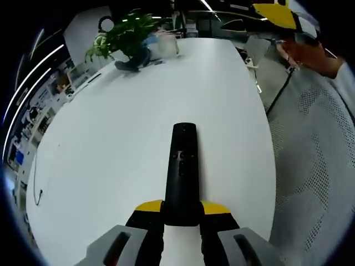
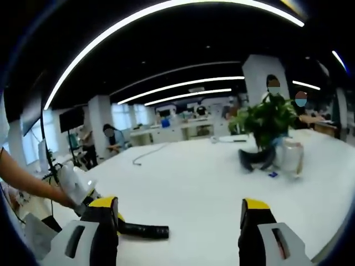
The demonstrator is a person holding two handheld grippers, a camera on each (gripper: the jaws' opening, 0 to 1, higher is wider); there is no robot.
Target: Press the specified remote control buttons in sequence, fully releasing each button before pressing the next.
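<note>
A long black remote control (image 1: 182, 172) points away from me over the white table (image 1: 111, 149). My left gripper (image 1: 182, 213) is shut on its near end, with a yellow-tipped jaw on either side. Small buttons show on the remote's far half. In the right gripper view the remote (image 2: 143, 230) pokes out at lower left, held by the left gripper (image 2: 77, 191) and a person's arm. My right gripper (image 2: 180, 213) is open with its jaws far apart and nothing between them, above the table and right of the remote. It also appears at the top right as the right gripper (image 1: 275, 15).
A potted green plant (image 1: 128, 34) (image 2: 267, 123) stands at the table's far end beside a clear container (image 2: 292, 158). A thin cable (image 1: 37, 191) lies near the left edge. A grey mesh chair back (image 1: 316, 155) is on the right. People sit at distant desks.
</note>
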